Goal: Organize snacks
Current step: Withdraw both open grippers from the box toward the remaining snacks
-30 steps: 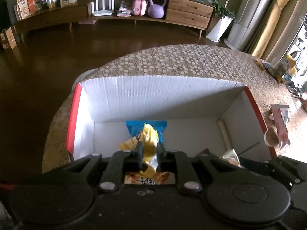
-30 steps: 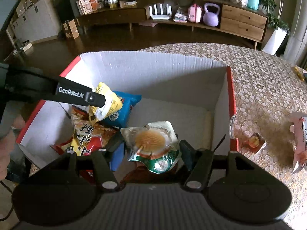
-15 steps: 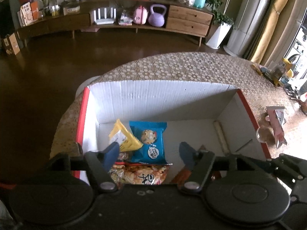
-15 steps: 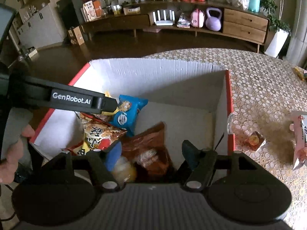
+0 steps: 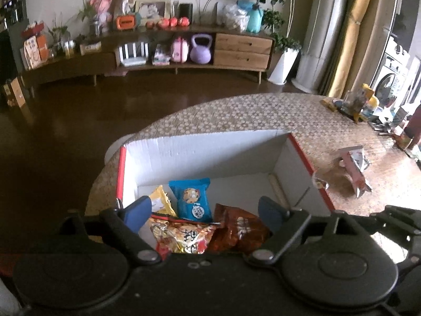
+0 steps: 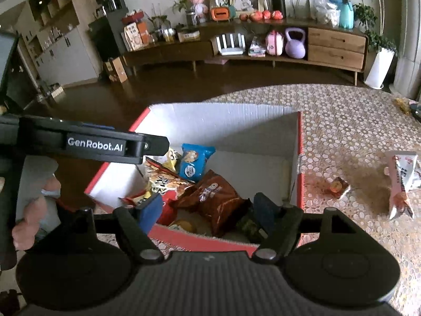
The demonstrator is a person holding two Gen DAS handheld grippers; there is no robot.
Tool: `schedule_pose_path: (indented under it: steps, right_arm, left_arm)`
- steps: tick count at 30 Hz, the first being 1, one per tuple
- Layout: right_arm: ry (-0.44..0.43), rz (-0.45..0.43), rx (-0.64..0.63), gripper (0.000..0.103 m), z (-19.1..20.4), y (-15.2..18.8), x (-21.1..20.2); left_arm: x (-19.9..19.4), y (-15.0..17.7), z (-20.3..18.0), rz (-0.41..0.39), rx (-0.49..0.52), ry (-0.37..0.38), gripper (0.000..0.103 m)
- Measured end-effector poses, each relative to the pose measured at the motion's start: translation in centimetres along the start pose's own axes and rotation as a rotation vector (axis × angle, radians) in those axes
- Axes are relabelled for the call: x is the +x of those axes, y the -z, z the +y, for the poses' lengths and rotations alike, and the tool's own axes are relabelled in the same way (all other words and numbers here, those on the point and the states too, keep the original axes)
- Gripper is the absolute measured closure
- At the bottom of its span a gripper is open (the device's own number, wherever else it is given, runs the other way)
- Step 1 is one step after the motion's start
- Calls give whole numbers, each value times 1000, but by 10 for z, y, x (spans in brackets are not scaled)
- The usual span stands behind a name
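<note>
Above the box rim, both grippers gape, seemingly empty.

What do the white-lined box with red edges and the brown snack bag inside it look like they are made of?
The white-lined box with red edges looks like corrugated cardboard: its inner wall shows fine vertical ribbing and a matte finish. The brown snack bag looks like glossy plastic or foil film: it is crumpled and carries bright highlights. Which film it is cannot be told.

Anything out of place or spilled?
Two snacks lie outside the box: a pink packet and a small wrapped snack on the table. Nothing looks spilled or damaged. Snacks in the box are piled loosely.
</note>
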State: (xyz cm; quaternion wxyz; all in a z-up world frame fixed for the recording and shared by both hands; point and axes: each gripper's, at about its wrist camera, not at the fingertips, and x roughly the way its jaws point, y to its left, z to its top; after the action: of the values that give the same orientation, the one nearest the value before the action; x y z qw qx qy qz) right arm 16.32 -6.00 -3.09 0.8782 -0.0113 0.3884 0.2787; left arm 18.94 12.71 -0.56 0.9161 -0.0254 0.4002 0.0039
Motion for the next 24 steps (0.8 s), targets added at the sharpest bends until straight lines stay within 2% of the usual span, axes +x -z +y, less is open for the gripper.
schedule_pose_path:
  steps: [4,9,12,18,24]
  right_arm:
    - [-15,-35,15,27,-2,3,-26]
    - [-3,-60,41,27,-12,12,-59]
    - [16,-80,55,27,-23,20,-76]
    - [55,-116,86,26,-49,37,-109]
    - [110,-119,131,20,-83,59,-128]
  left_arm:
    - [-21,4,-10,-42,33,6,14]
    - [-46,9,-25,-86,49,39,4]
    - [-57,12,-36,-109,63,54,2]
    - [-70,17,-65,-132,98,102,0]
    - [-72,20,-96,-123,120,170,0]
